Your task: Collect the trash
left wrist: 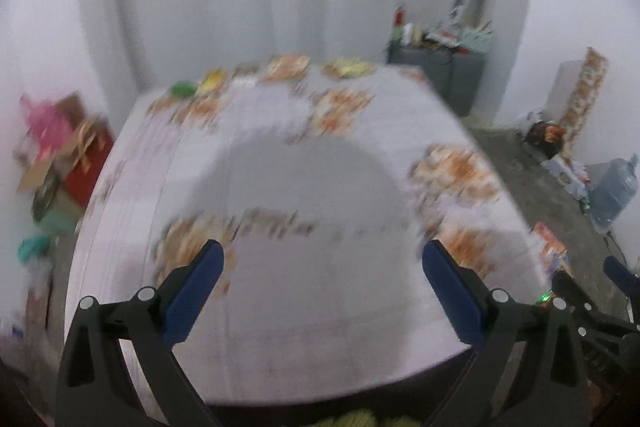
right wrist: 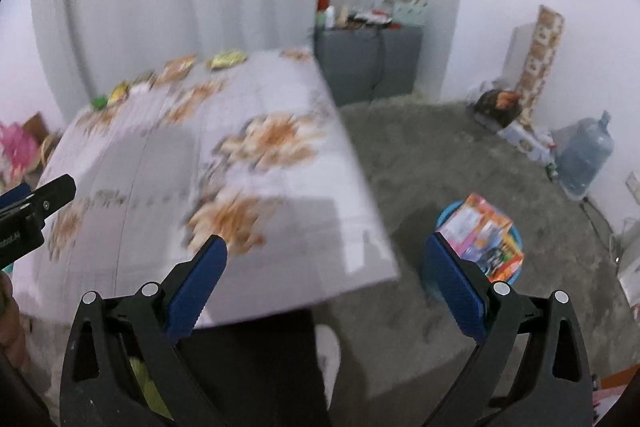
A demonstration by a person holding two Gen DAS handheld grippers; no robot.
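With both the left gripper (left wrist: pixel 318 261) and right gripper (right wrist: pixel 326 255) spread wide and empty, the snack wrappers (left wrist: pixel 289 67) at the far tabletop (left wrist: pixel 280 179) edge were judged light, crinkly and slippery, best pinched at a flat edge.

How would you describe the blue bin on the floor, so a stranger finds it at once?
Start at the table with the flowered cloth, then look at the grey carpet on its right. The blue bin stands there, the only round container, with colourful boxes sticking out of it.

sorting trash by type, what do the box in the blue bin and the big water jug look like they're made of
Box: looks like glossy printed cardboard, with flat faces, crisp edges and bright graphics. Jug: looks like clear bluish hard plastic, see-through with a narrow neck. Bin: probably smooth plastic, though only its rim shows.
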